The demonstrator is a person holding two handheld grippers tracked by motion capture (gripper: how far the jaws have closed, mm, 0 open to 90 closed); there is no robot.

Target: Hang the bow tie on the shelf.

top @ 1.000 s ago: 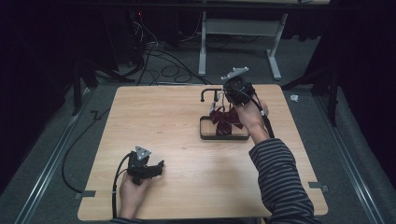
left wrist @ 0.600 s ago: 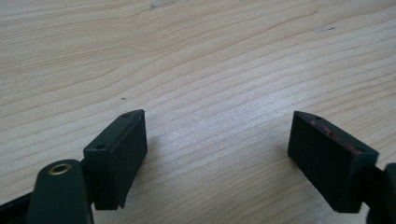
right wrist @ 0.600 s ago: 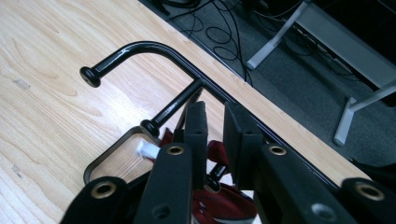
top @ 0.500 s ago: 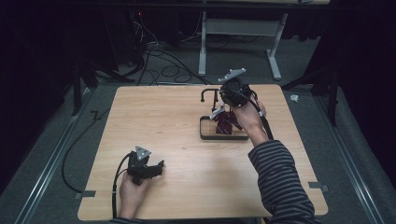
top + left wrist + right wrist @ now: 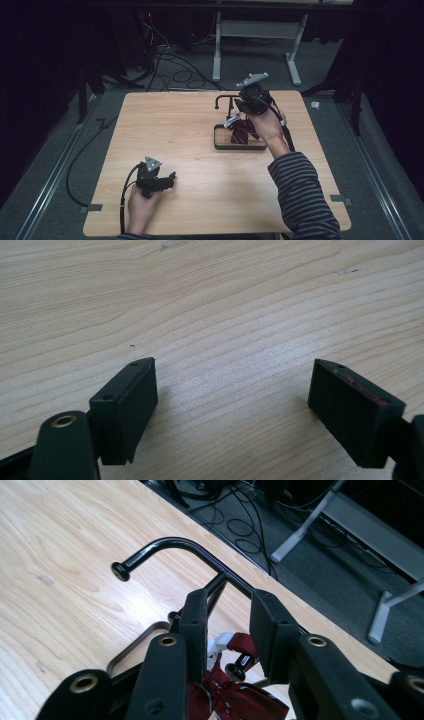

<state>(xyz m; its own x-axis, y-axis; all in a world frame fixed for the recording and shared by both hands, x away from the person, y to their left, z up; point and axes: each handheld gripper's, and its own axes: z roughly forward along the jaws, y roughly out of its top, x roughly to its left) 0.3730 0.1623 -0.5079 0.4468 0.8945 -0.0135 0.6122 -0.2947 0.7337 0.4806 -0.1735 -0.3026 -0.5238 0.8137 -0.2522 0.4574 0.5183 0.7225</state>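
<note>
Right gripper (image 5: 243, 111) is sitting at the black hanger stand (image 5: 170, 547), jaws just been opening, half apart, nothing pinched; the dark red cloth item (image 5: 243, 131) is hanging on a lower peg just below the jaws, so I'd judge the hang-up done and the release under way. The stand's tray (image 5: 220, 145), at 2 o'clock on the table (image 5: 165, 130), is holding the cloth's lower end. Left gripper (image 5: 156, 183) is idling at 7 o'clock, jaws wide apart, empty.

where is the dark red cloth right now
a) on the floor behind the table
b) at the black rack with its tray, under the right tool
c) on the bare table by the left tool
b: the dark red cloth sits at the black rack over its tray, just below the right tool.
</note>
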